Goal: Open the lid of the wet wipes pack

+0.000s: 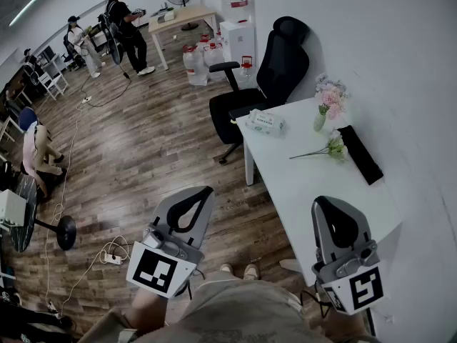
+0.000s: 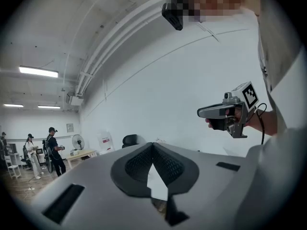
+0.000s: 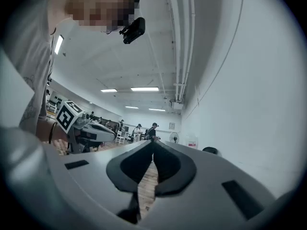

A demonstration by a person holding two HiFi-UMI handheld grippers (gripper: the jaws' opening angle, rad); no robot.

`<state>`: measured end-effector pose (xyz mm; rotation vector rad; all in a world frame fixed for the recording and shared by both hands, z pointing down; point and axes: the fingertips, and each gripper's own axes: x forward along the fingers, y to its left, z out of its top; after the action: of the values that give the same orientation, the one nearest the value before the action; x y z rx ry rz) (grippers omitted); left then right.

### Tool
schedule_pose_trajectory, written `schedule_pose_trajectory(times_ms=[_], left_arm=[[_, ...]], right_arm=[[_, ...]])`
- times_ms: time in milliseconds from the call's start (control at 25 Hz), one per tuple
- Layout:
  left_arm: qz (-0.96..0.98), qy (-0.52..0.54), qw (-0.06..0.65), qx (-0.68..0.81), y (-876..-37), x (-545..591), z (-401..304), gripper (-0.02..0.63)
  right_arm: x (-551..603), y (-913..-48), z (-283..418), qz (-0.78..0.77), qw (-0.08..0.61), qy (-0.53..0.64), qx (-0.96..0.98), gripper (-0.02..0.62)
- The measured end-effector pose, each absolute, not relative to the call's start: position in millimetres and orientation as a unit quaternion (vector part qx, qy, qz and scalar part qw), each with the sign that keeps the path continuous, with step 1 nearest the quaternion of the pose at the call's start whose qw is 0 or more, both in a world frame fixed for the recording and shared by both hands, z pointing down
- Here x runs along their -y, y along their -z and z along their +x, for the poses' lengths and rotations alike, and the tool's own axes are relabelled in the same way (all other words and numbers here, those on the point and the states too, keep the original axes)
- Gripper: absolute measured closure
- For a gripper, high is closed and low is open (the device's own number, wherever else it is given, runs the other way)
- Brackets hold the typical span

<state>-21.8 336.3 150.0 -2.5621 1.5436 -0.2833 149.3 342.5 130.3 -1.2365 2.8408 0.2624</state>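
Observation:
The wet wipes pack (image 1: 265, 122) lies flat at the far left end of the white table (image 1: 307, 184), its lid down. Both grippers are held low and near me, well short of the pack. My left gripper (image 1: 207, 191) hangs over the wooden floor left of the table, jaws shut with nothing between them (image 2: 153, 144). My right gripper (image 1: 319, 201) is over the table's near end, also shut and empty (image 3: 153, 142). Each gripper view shows the other gripper to its side: the right gripper (image 2: 201, 112) and the left gripper (image 3: 111, 134).
A vase of pink flowers (image 1: 327, 106), a loose flower stem (image 1: 325, 148) and a flat black object (image 1: 359, 153) lie on the table by the wall. A black office chair (image 1: 275, 77) stands behind the table. People stand far across the room (image 1: 128, 31).

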Motion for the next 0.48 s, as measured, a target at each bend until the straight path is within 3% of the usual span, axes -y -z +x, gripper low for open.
schedule_pose_trajectory(times_ms=[480], left_arm=[[-0.854,0.093,0.065,-0.507,-154,-332,-12,0.589]], right_arm=[[-341,-134,153,-0.386,0.027,-0.072,-0.919,0.561]])
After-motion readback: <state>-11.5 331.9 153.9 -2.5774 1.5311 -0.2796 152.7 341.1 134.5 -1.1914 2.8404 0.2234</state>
